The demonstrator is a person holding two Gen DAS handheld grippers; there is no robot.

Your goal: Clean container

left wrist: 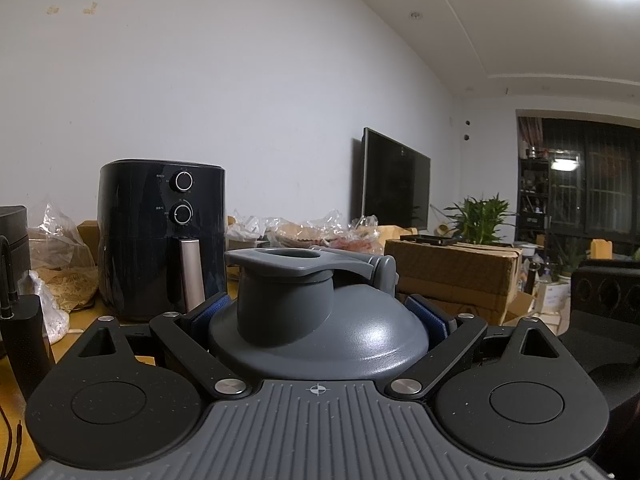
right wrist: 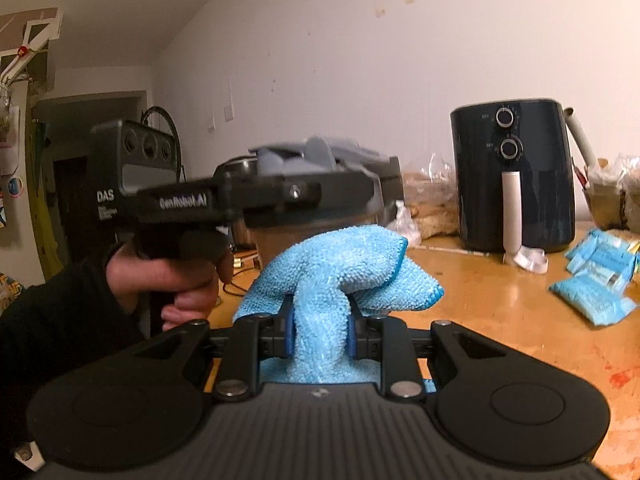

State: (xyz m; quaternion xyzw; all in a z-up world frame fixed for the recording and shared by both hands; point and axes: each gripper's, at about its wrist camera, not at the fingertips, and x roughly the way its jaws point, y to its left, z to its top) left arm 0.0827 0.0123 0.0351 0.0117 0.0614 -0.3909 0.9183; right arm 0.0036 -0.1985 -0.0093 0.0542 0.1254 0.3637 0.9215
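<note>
Left gripper [left wrist: 318, 312]: jaws wide, blue pads pressed on both sides of the grey domed lid of the container [left wrist: 316, 320]; flip cap and spout directly ahead of the pads. Black air fryer [left wrist: 162, 236] beyond, ahead-left; cardboard box [left wrist: 452, 276] ahead-right.

Right gripper [right wrist: 319, 328]: jaws narrow, clamped on a bunched blue microfibre cloth [right wrist: 336, 272] that bulges out ahead of the fingertips. Ahead-left of it, a hand [right wrist: 172, 280] holds the left gripper with the container, blurred. Wooden table [right wrist: 500, 312] below; blue packets [right wrist: 600, 276] ahead-right.
</note>
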